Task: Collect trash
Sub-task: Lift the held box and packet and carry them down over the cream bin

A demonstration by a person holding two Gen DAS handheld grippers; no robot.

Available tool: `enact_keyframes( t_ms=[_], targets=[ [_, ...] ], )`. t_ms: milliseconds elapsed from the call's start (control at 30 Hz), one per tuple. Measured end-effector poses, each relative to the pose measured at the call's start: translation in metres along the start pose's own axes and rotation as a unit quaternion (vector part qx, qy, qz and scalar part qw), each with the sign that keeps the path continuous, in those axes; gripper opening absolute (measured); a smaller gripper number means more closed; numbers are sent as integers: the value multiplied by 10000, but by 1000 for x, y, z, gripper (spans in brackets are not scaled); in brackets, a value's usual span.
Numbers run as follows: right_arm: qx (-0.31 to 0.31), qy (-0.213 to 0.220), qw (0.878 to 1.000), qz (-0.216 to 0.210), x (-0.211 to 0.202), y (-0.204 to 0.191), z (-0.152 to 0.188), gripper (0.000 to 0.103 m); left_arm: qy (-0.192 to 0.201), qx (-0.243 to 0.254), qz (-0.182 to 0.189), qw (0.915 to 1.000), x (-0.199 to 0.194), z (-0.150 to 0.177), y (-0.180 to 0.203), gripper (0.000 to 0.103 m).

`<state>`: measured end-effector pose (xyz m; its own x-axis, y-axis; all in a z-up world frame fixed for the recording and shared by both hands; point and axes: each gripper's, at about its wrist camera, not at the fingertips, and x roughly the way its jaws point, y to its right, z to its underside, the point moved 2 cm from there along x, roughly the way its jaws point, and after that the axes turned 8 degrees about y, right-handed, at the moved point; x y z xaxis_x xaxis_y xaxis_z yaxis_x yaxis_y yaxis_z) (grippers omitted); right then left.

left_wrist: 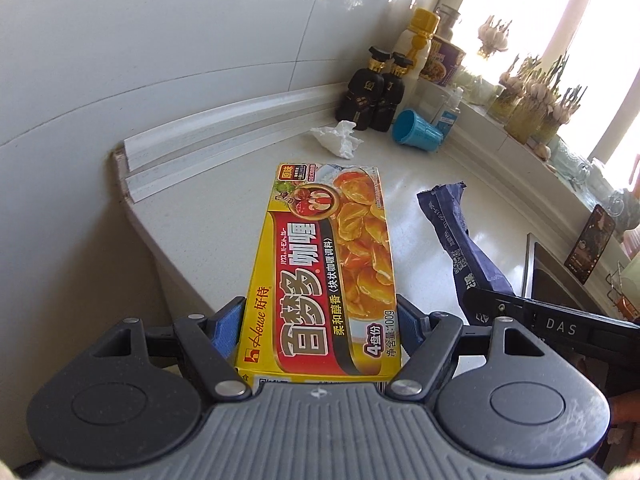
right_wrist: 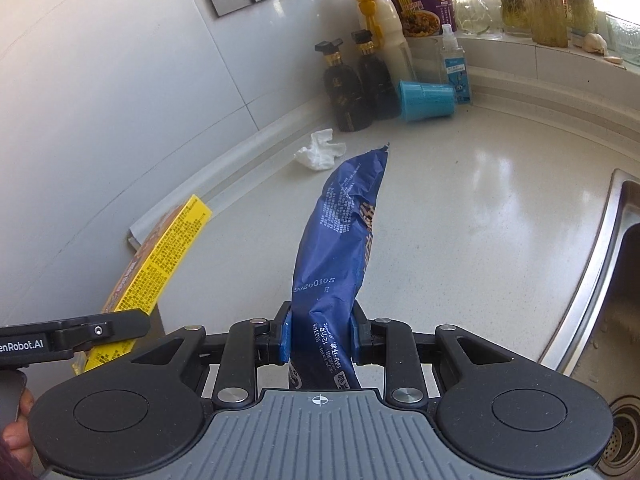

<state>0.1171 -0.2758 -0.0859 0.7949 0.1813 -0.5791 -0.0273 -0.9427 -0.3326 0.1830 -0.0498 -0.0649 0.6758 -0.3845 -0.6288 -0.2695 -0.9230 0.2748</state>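
Left gripper [left_wrist: 320, 332] clamped the curry box [left_wrist: 324, 264], right gripper [right_wrist: 322, 336] the blue wrapper [right_wrist: 340, 240]; crumpled tissue [right_wrist: 319, 149] lay ahead, upper centre, nearer neither.

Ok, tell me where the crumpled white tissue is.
The crumpled white tissue lies on the countertop near the back wall, just in front of the two dark sauce bottles, left of the tipped blue cup.

Two dark sauce bottles [right_wrist: 354, 84] stand at the wall, beside a white bottle with yellow cap [right_wrist: 380, 20]. A steel sink [right_wrist: 600, 264] is at right.
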Motion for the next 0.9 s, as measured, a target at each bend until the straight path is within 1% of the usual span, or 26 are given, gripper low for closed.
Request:
enact_keyframes(
  t_ms=[300,533,733,900],
  targets=[
    [-174,-225,9992,-277,-9,-38,16,25,-67,-416,-267,9988,-31,23,-39,72],
    [-482,-452,9950,-749,-5,-83,28,25,-16,-681,-688,9953,-57,36,-76,72],
    [-785,-746,9877,-1129,8,-120,43,25,-223,-903,-1087,9897,-69,53,-102,72],
    [-1162,-995,9797,-1298,21,-146,61,25,-485,-1071,-1383,9834,-74,66,-120,72]
  ],
)
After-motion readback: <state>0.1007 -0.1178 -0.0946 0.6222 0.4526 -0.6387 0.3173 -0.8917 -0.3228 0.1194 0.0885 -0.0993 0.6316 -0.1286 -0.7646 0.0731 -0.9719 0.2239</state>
